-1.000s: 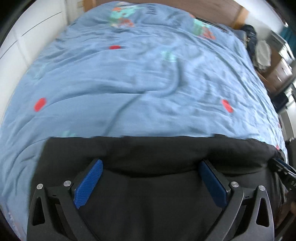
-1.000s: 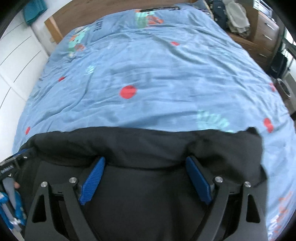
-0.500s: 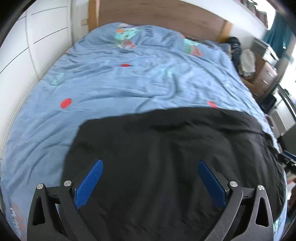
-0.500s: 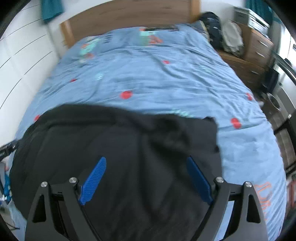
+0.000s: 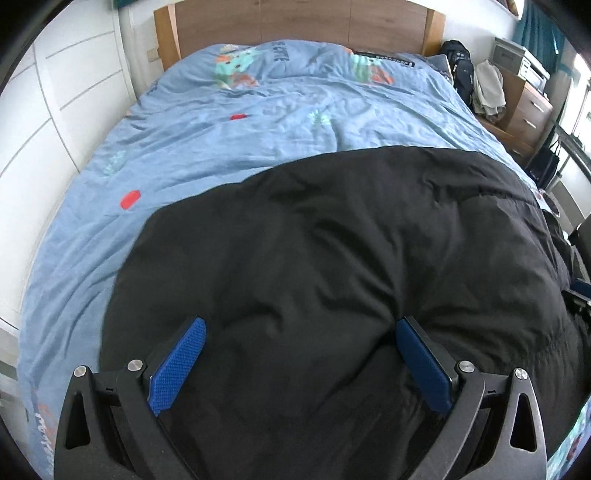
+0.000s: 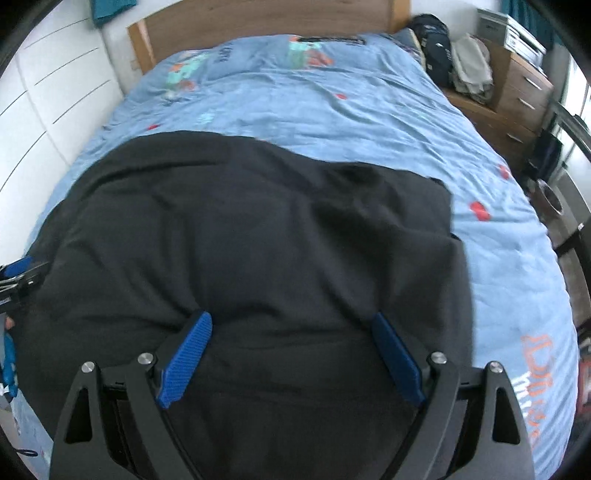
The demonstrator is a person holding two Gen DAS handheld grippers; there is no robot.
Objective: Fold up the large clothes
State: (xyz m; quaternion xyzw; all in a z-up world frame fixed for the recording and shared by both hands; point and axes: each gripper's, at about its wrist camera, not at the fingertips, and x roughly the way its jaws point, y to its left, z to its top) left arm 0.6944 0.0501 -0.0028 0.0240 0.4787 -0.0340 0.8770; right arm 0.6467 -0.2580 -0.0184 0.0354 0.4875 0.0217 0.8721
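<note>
A black garment (image 5: 332, 266) lies spread over the near part of the blue duvet (image 5: 229, 140), its far edge running well short of the wooden headboard (image 5: 295, 22). The left gripper (image 5: 301, 328) hangs over the garment's near end, its blue pads (image 5: 177, 365) set wide apart with wrinkled cloth between them; whether they touch the fabric is hard to judge. Right of the headboard stand a dark backpack (image 5: 460, 62) and a wooden dresser (image 5: 528, 110).

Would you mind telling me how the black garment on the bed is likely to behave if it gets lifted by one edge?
The black garment is creased and follows the blue duvet, so it is probably floppy and would sag. Its wide spread suggests trailing corners.
</note>
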